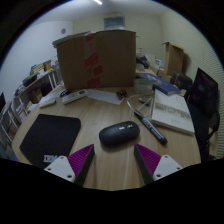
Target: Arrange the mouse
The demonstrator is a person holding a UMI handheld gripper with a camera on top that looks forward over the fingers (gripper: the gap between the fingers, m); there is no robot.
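A black computer mouse (119, 133) lies on the wooden desk (100, 112), just ahead of my fingers and slightly toward the right one. A black mouse pad (48, 135) lies on the desk to the left of the mouse, beyond my left finger. My gripper (112, 160) is open and empty, with the purple pads (80, 158) wide apart and bare desk between them. The mouse is off the mouse pad, a short gap apart from it.
A large cardboard box (95, 58) stands at the back of the desk. A white keyboard (78, 96) lies in front of it. A pen-like tool (150, 124) and an open book (172, 112) lie to the right of the mouse. A black chair (206, 95) is at far right.
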